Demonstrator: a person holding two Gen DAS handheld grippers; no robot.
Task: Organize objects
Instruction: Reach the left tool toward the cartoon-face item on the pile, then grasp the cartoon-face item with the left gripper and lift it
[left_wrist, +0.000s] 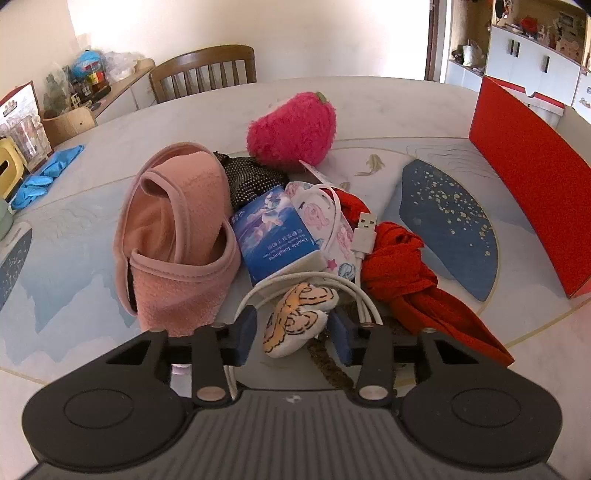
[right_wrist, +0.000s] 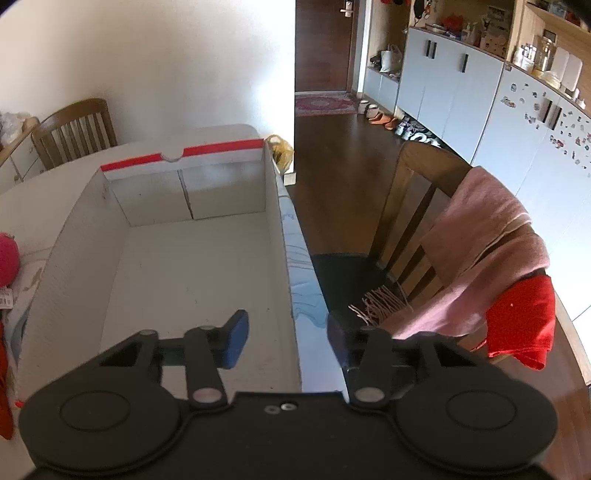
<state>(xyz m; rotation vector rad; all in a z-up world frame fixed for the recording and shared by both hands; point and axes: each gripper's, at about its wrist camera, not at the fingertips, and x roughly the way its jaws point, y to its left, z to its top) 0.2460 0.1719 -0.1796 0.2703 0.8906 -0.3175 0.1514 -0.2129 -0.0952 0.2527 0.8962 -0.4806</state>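
The left tool (left_wrist: 293, 328) sits low in the frame with its blue pads either side of a small striped plush toy (left_wrist: 295, 321); the pads look to be touching its flanks, though a firm pinch cannot be confirmed. A white cable (left_wrist: 334, 286) loops just behind the toy and also runs under the tool's left pad, so a clean lift likely needs the squeeze kept on the plush alone, then a straight rise to avoid dragging the cord. Further up lie a blue card pack (left_wrist: 275, 236), a pink cloth (left_wrist: 177, 240), a red cloth (left_wrist: 406, 269) and, beyond, a pink strawberry plush (left_wrist: 291, 129).

The right tool (right_wrist: 286, 341) stands partly open, straddling the near right wall of the white box (right_wrist: 192, 266) without visibly clamping it. The box, on the worktop (right_wrist: 44, 173), looks ready to receive the toy.
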